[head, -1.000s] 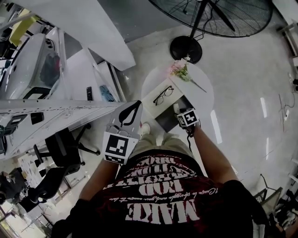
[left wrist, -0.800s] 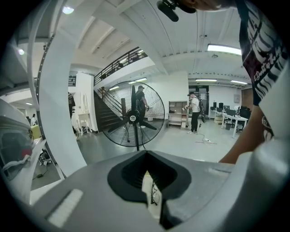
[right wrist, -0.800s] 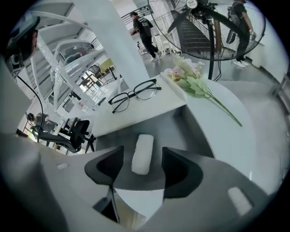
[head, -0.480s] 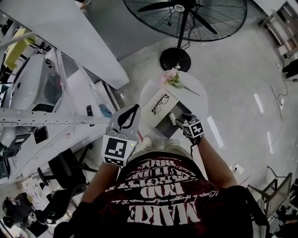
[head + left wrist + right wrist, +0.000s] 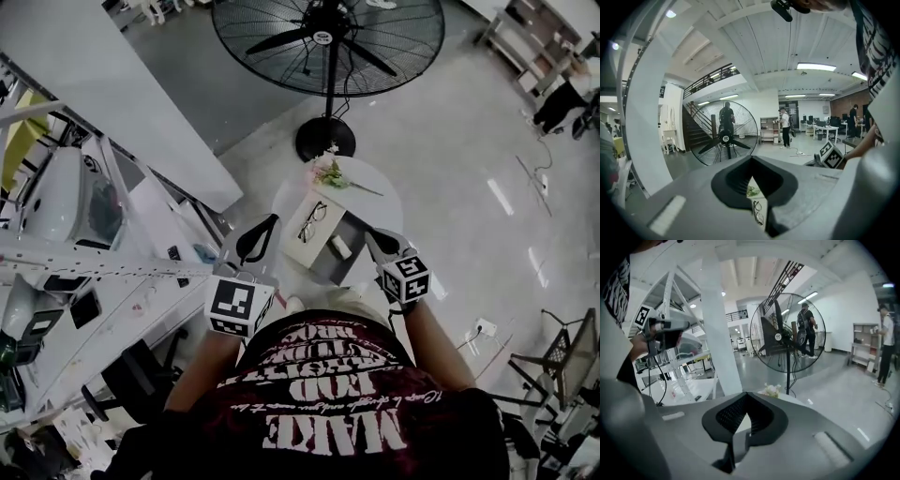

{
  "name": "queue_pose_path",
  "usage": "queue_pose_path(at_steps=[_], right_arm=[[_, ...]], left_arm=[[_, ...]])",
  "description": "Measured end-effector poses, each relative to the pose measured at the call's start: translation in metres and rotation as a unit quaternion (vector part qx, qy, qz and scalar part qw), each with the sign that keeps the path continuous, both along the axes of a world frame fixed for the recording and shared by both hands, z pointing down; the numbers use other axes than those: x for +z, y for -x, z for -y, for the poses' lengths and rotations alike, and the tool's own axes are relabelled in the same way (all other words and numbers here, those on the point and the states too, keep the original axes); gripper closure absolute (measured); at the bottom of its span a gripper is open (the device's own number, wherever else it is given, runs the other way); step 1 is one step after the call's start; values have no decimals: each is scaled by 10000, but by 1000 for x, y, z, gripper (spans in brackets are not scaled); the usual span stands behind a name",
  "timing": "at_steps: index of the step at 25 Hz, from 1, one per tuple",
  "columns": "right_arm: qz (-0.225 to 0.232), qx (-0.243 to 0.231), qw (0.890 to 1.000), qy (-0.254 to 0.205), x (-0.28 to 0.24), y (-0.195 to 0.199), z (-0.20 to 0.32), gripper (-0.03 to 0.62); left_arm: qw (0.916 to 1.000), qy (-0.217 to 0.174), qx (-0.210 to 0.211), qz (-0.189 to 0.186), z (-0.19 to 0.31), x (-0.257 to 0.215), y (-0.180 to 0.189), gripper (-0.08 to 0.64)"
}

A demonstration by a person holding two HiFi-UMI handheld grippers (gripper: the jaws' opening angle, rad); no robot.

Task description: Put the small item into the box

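On the round white table point(image 5: 386, 201) a box lies open: a pair of glasses rests on its white half point(image 5: 302, 246), and the small white item point(image 5: 339, 247) lies in its dark grey half point(image 5: 328, 267). My right gripper point(image 5: 379, 240) is raised just right of the box. Its jaws have just closed with nothing between them, and they also look shut in the right gripper view point(image 5: 746, 394). My left gripper point(image 5: 263, 225) hangs left of the box, shut and empty. Through its narrow slit point(image 5: 751, 161) I see the glasses point(image 5: 758, 212).
Pink flowers point(image 5: 328, 173) lie at the table's far edge. A large floor fan point(image 5: 328, 37) stands behind the table on a round base point(image 5: 325, 139). White desks and shelving point(image 5: 84, 253) fill the left. People stand far off in the hall point(image 5: 786, 126).
Both grippers have risen away from the table, the right one much more. The right gripper has left the box and shut. The small white item now lies uncovered in the dark half.
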State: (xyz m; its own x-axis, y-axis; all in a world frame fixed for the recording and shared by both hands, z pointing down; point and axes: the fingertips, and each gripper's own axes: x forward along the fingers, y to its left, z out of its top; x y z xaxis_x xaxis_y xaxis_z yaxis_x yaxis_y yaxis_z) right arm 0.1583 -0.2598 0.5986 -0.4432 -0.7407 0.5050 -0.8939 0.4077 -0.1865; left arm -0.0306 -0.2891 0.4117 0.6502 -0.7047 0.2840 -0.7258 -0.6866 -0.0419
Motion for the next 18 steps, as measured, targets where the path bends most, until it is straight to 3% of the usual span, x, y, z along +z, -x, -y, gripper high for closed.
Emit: queue_pose_path(at_steps=[5,10,18], right_arm=[[-186,295,9967,-737,-80,3,-10,563],[32,411,9929,-1116,-140,17,-25,563],[63,610,9887,-1365,-177,34,-49,563]], left_arm=[[9992,-214,279,-167,-8,-23,-1,560],[9978,-301,496,-308,-15,-35,2,560],[9958,-281,794,-370,-41,-38,8,560]])
